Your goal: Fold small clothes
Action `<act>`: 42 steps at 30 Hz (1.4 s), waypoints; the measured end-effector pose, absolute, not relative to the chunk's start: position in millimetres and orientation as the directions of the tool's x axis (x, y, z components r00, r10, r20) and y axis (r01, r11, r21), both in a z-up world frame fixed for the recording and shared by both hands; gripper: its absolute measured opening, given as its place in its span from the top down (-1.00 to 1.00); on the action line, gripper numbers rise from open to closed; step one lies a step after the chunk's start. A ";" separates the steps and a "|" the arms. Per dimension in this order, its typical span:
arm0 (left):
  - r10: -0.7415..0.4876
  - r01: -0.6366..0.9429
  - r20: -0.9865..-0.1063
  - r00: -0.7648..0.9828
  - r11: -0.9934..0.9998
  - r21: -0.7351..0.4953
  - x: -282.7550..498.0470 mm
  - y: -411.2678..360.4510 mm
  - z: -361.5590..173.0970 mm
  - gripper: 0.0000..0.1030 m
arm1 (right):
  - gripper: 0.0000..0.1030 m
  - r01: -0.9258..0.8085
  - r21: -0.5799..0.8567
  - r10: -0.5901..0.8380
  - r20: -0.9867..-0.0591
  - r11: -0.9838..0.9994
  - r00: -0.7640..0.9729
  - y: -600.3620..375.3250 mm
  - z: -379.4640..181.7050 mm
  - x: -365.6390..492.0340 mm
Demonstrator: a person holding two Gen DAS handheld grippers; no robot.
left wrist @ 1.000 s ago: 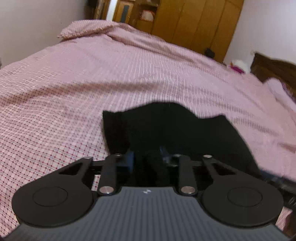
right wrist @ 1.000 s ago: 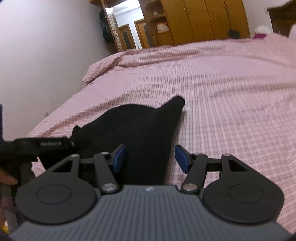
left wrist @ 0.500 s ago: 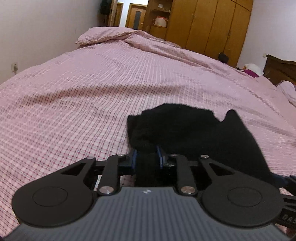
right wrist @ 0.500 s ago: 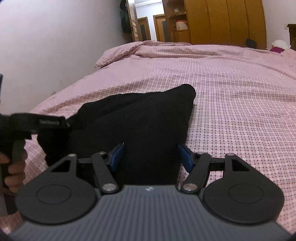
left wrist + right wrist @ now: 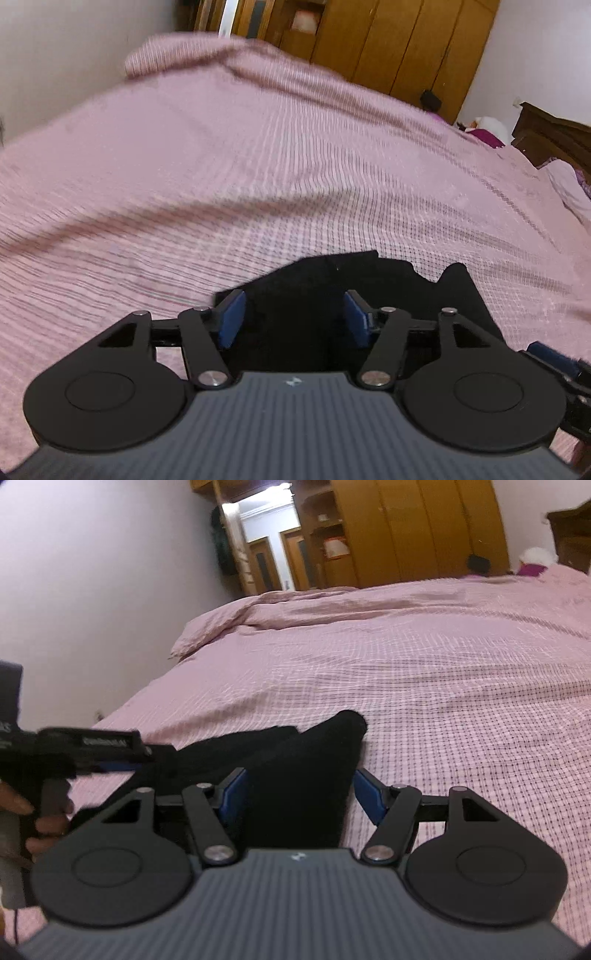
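Black garment (image 5: 332, 295) near the bed (image 5: 258, 166) edge, left gripper (image 5: 293, 317) spread open over it, right gripper (image 5: 299, 794) likewise open, only the right view showing the person's hand (image 5: 33, 819), doorway (image 5: 266, 554).

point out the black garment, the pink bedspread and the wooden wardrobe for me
black garment (image 5: 306, 775), right wrist view, on the middle of the dark cloth.
pink bedspread (image 5: 461, 701), right wrist view, on a bare checked stretch.
wooden wardrobe (image 5: 424, 528), right wrist view, on a door panel.
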State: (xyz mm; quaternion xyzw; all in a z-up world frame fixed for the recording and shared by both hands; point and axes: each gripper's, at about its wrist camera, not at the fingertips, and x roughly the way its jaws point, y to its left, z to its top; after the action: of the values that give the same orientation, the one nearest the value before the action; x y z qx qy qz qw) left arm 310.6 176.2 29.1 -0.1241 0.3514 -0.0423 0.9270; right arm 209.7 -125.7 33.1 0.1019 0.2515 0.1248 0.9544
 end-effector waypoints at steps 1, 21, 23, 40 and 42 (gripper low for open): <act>-0.170 -0.018 -0.651 0.740 0.962 -0.271 318.3 174.2 24.4 -0.24 | -0.30 -0.178 0.269 0.289 -0.459 0.946 0.840 -127.8 31.5 216.0; 0.076 -0.224 -0.600 0.796 0.959 -0.175 321.1 145.5 -15.4 0.57 | -0.27 -0.134 0.317 0.288 -0.510 0.939 0.810 -130.7 -26.1 274.3; 0.076 -0.223 -0.607 0.791 0.960 -0.171 318.0 149.5 -13.7 0.46 | -0.27 -0.136 0.306 0.283 -0.513 0.942 0.810 -129.5 -23.7 273.5; 0.003 -0.175 -0.689 0.725 0.968 -0.180 259.0 170.2 24.8 -0.47 | -0.34 -0.125 0.393 0.319 -0.481 0.911 0.816 -149.7 12.3 216.4; -0.004 -0.172 -0.696 0.718 0.968 -0.183 251.6 172.4 26.8 -0.52 | -0.41 -0.123 0.396 0.319 -0.481 0.910 0.817 -149.1 13.9 212.2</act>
State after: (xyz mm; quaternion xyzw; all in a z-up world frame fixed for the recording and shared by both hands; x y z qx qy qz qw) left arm 251.6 172.4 26.8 -0.1180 0.3724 0.0459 0.9194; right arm 212.2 -149.1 13.9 0.1760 0.2787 0.1181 0.9367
